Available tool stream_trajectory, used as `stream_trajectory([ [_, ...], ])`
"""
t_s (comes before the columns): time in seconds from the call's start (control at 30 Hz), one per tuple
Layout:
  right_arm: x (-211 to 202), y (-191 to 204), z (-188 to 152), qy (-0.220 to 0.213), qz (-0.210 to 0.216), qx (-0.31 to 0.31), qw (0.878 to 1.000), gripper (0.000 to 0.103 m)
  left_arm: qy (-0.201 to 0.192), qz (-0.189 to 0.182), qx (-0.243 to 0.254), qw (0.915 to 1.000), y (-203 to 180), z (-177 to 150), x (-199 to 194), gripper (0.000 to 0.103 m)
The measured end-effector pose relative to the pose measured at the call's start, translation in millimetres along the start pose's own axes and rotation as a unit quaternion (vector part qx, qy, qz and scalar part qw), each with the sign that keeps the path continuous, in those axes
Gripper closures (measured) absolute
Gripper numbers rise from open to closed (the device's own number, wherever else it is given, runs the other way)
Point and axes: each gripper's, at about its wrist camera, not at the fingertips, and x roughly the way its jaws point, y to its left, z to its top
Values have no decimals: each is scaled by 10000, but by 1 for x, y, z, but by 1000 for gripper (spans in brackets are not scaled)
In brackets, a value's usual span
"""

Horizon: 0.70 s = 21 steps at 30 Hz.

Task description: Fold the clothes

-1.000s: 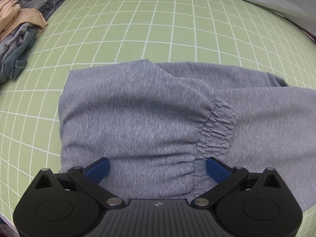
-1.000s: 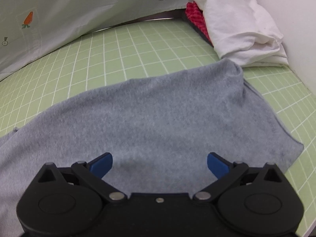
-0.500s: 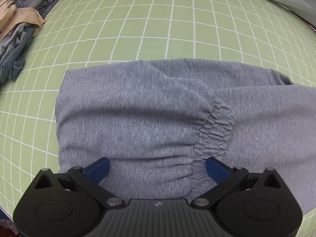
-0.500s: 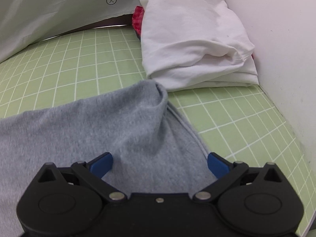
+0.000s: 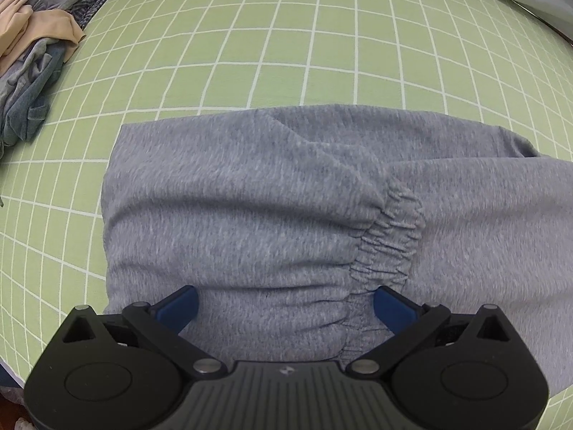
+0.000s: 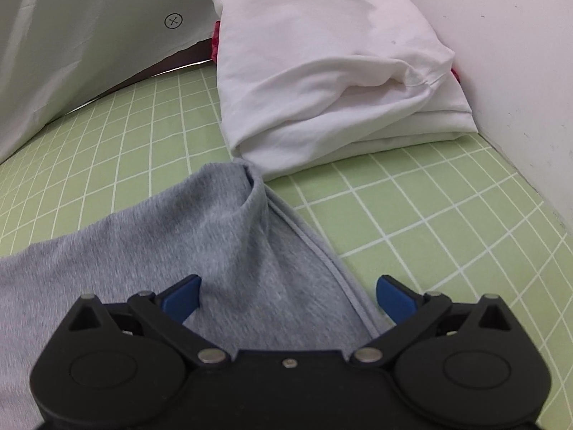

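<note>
My left tongs and right tongs, both spread wide, hover over the heather-grey knit garment on the green gridded tabletop.

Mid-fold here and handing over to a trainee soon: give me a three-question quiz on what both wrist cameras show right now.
1. True or false: the left gripper is shut on the grey sweatpants.
2. Multiple choice: in the right wrist view, what lies just beyond the far corner of the grey sweatpants? A) folded white cloth B) a basket C) a hanger
3. Fill in: the unfolded clothes pile lies at the far ____ of the left wrist view, on the green grid mat.

Key: 1 false, both it and the right gripper are open; 2 A, the folded white cloth; 3 left.
</note>
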Motion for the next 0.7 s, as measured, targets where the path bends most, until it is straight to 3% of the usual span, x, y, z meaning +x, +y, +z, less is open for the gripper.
stream_trajectory([
  [0.1,-2,5,-1,54,89,-80,9999,0,-8,-8,-31,10000,0,0,-2,0],
  [0.13,-4,7,-1,52,169,-185,9997,6,-10,-13,-42,10000,0,0,-3,0],
  [0.2,-11,13,-2,-15,326,-324,9989,29,-5,-48,-70,10000,4,0,-3,0],
  [0.23,-15,17,-3,-28,390,-377,9985,55,0,-70,-90,9999,5,0,-3,0],
  [0.3,-19,24,-2,35,493,-332,9982,88,40,-157,-206,9997,11,-3,-1,0],
  [0.4,-26,39,-2,72,271,-432,9987,89,16,-291,-348,9990,19,-6,-2,0],
  [0.53,-59,62,0,-288,197,-529,9980,90,-176,-436,-433,9980,28,-15,-11,0],
  [0.7,-121,100,0,-801,419,-534,9945,90,-900,-916,-767,9887,51,-38,-42,0],
])
